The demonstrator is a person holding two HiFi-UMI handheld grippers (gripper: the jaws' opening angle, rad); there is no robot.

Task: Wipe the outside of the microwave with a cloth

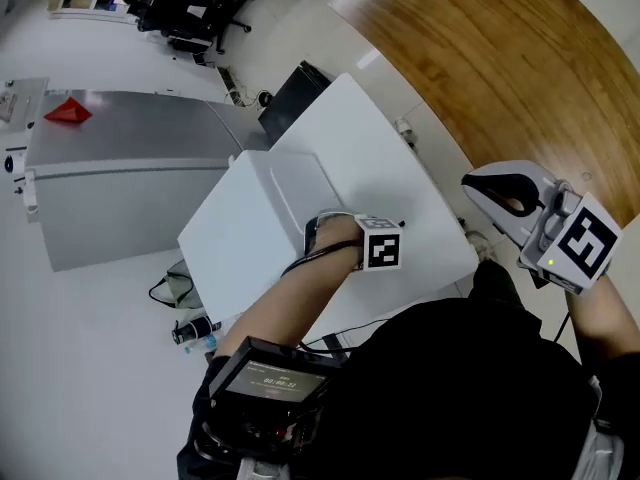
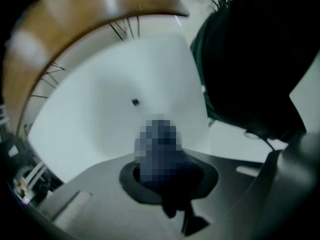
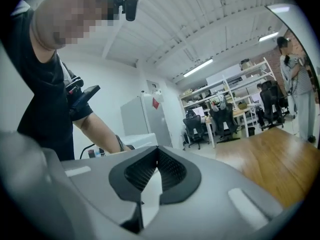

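Note:
Seen from above, the white boxy microwave (image 1: 245,230) stands on the left part of a white table (image 1: 400,148). My left gripper (image 1: 372,240) hovers low over the table just right of the microwave, mostly hidden by its marker cube. In the left gripper view its jaws (image 2: 167,184) are closed on a dark bluish wad that looks like the cloth (image 2: 172,176), partly under a mosaic patch. My right gripper (image 1: 500,200) is held up in the air beyond the table's right edge. Its jaws (image 3: 156,160) are shut with nothing in them. It points across the room, past the microwave (image 3: 137,140).
A grey cabinet (image 1: 120,168) with a red object (image 1: 68,111) stands left of the table. A black box (image 1: 295,93) sits behind it. Cables and a bottle (image 1: 195,330) lie on the floor at front left. Wooden flooring (image 1: 500,58) runs on the right. Desks and office chairs (image 3: 222,121) stand further off.

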